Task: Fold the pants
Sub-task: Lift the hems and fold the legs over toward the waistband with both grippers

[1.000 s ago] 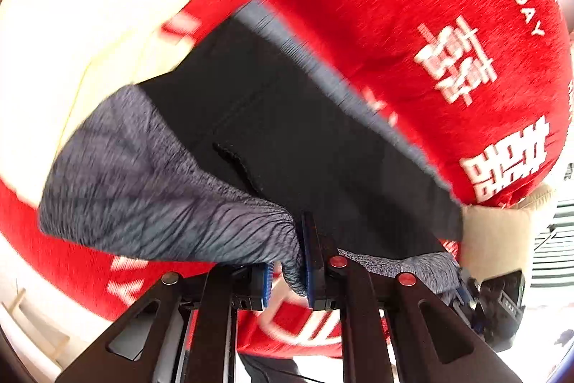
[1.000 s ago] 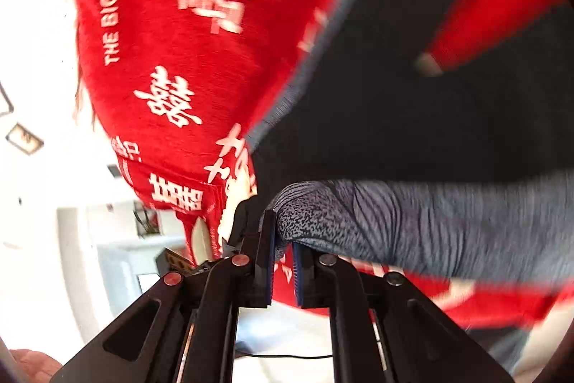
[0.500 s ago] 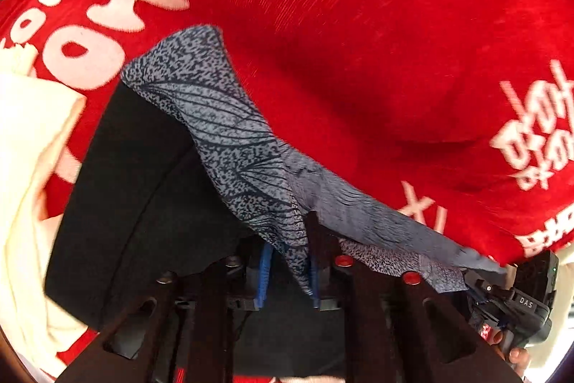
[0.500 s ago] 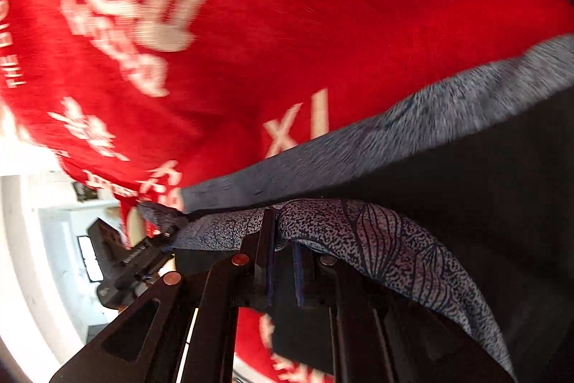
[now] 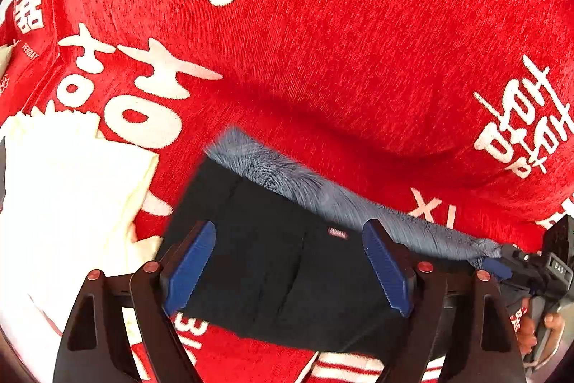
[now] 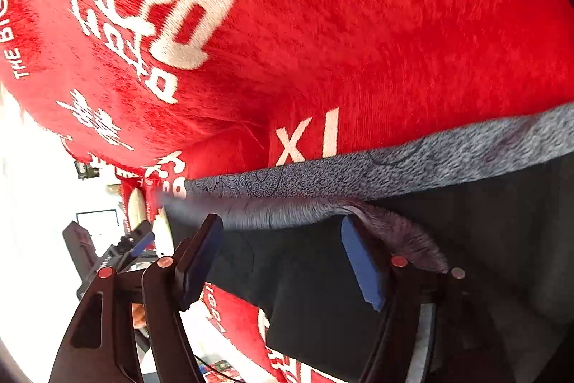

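Both grippers spreading wide over the pants on the red blanket.

The left gripper (image 5: 287,268) has its blue pads far apart and still parting; the dark pants (image 5: 280,257) lie below the gap, not pinched. The right gripper (image 6: 283,261) is likewise opening, pads clear of cloth, though the grey patterned waistband (image 6: 394,164) drapes over its right finger (image 6: 362,264). The pants lie folded on the blanket (image 5: 323,60), a cream cloth (image 5: 71,189) beside them at left.

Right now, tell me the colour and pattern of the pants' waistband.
The waistband is speckled grey-blue with thin dark line drawings, against the black pants. Clearest in the right wrist view.
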Demonstrator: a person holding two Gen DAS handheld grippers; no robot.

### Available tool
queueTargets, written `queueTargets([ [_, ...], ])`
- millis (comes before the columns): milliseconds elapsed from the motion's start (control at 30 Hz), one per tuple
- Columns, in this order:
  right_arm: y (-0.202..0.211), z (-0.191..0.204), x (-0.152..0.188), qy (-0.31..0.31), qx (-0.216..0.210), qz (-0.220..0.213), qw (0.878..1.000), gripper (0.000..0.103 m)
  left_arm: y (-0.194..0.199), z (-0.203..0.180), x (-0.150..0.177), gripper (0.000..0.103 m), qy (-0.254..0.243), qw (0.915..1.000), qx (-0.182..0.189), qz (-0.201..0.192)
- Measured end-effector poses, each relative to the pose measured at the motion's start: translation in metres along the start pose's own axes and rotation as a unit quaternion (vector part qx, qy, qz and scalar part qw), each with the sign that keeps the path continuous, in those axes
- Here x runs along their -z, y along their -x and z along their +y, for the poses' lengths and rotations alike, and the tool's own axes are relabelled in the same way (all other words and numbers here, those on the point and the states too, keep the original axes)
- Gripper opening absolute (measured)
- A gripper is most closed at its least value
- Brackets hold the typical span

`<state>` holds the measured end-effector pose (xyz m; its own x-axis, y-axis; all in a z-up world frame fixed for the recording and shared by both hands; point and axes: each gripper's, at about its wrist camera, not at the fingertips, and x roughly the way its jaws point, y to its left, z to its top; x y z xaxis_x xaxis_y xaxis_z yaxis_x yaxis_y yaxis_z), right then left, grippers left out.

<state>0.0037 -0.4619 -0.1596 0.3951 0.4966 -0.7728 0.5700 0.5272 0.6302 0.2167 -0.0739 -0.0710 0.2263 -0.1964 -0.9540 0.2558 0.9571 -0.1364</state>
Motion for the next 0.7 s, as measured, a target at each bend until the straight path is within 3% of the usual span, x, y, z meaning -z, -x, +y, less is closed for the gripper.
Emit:
queueTargets([
  [100, 0.009, 0.011, 0.006, 0.015, -0.01, -0.006, 1.0, 0.073, -0.014, -0.018, 0.009, 0.085, -0.044, 0.9986, -0.027, 0.014],
  [200, 0.01, 0.015, 0.021, 0.032, -0.014, 0.005, 0.999, 0.073, -0.048, -0.042, 0.029, 0.085, -0.078, 0.9957, -0.026, 0.042],
  [233, 0.005, 0.014, 0.027, 0.037, 0.001, 0.015, 0.999, 0.073, -0.064, -0.048, 0.037, 0.085, -0.085, 0.994, -0.042, 0.054],
  [300, -0.009, 0.0, 0.035, 0.055, 0.075, 0.034, 0.995, 0.073, -0.097, -0.055, 0.053, 0.085, -0.087, 0.9901, -0.067, 0.087],
  [333, -0.015, -0.009, 0.036, 0.058, 0.109, 0.04, 0.992, 0.068, -0.103, -0.06, 0.058, 0.085, -0.099, 0.9874, -0.091, 0.084],
  [400, -0.008, -0.016, 0.036, 0.046, 0.084, 0.029, 0.995, 0.069, -0.1, -0.075, 0.065, 0.085, -0.136, 0.9809, -0.118, 0.072],
  [533, 0.04, -0.007, 0.052, 0.057, 0.053, -0.02, 0.997, 0.075, -0.067, -0.095, 0.079, 0.085, -0.165, 0.9798, -0.087, 0.071],
  [700, 0.096, -0.019, 0.108, 0.043, 0.096, -0.058, 0.993, 0.076, -0.035, -0.132, 0.111, 0.085, -0.188, 0.9781, -0.031, 0.083],
])
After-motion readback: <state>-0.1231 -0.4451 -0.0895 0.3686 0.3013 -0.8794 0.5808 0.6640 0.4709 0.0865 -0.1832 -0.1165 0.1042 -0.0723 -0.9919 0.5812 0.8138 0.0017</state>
